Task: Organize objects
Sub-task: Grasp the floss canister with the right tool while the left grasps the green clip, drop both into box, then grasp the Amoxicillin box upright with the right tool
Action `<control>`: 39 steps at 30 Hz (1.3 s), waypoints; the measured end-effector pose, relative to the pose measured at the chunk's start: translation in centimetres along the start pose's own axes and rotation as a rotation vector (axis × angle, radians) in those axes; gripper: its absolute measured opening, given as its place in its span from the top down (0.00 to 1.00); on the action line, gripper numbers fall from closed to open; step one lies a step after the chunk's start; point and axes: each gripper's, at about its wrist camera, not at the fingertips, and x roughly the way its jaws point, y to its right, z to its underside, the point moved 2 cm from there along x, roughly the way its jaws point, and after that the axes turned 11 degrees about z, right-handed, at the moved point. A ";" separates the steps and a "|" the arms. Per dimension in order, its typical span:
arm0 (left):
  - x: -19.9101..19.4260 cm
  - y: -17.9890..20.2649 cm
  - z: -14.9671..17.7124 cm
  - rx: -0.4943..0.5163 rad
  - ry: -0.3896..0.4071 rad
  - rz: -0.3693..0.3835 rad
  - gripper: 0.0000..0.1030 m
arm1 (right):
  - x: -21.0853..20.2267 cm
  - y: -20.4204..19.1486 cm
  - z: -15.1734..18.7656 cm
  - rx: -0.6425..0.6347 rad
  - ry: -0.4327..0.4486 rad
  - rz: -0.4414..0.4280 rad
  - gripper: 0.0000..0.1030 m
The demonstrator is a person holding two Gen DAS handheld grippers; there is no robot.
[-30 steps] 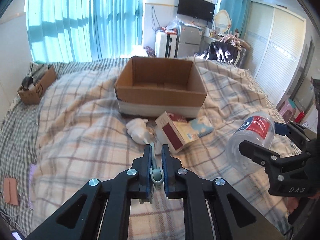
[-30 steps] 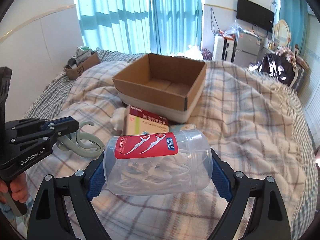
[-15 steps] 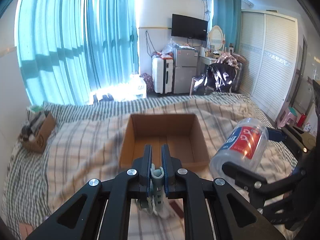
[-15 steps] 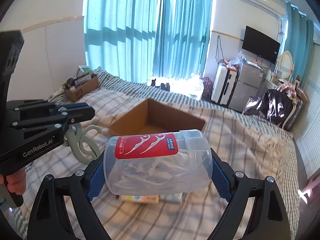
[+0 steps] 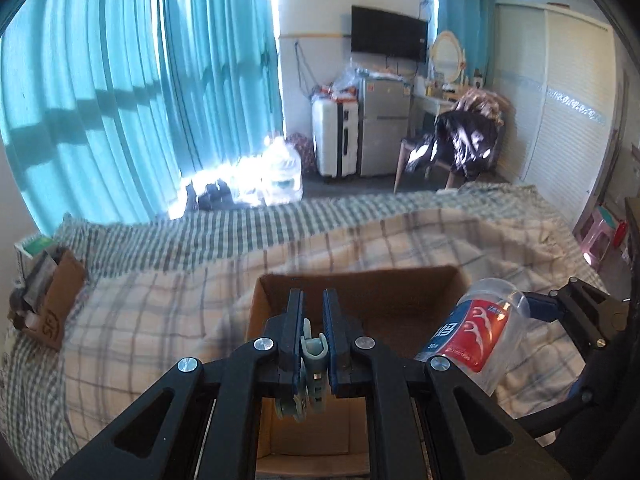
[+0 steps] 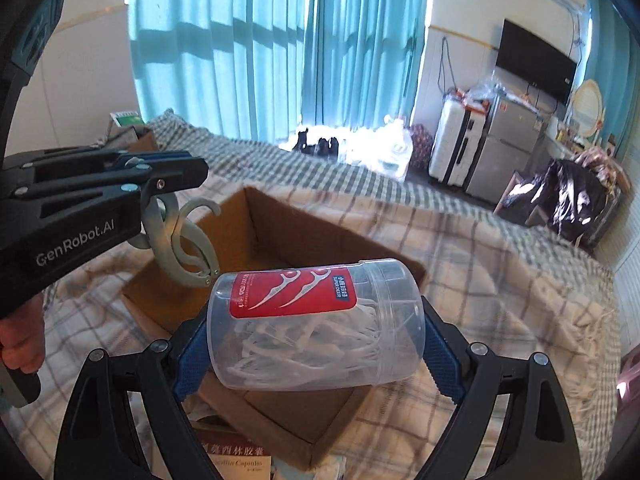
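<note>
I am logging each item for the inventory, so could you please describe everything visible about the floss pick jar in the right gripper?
The floss pick jar is a clear plastic cylinder with a red label showing white floss picks, and loose white picks inside. It lies on its side, clamped end to end between the right gripper's blue-padded fingers, held in the air above the open cardboard box. Only the pads touch it.
</note>
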 end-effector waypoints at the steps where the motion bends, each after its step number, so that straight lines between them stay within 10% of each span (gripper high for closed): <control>1: 0.8 -0.3 0.5 -0.006 -0.017 -0.001 0.91 | 0.8 -0.2 0.3 0.000 -0.011 -0.009 0.14; 9: 1.3 0.3 2.1 0.016 -0.070 0.001 0.87 | 0.2 0.2 1.5 0.017 -0.005 -0.023 0.09; 14: -2.5 0.9 1.7 0.033 -0.030 -0.070 0.26 | -4.0 2.2 1.7 0.098 0.032 0.004 0.03; 30: -12.6 1.6 7.6 -0.058 -0.039 -0.131 0.02 | -17.8 1.8 5.2 0.083 0.162 0.211 0.03; 39: -12.5 -0.4 17.1 -0.207 -0.038 -0.217 0.01 | -13.5 -3.4 11.8 0.026 0.107 0.147 0.03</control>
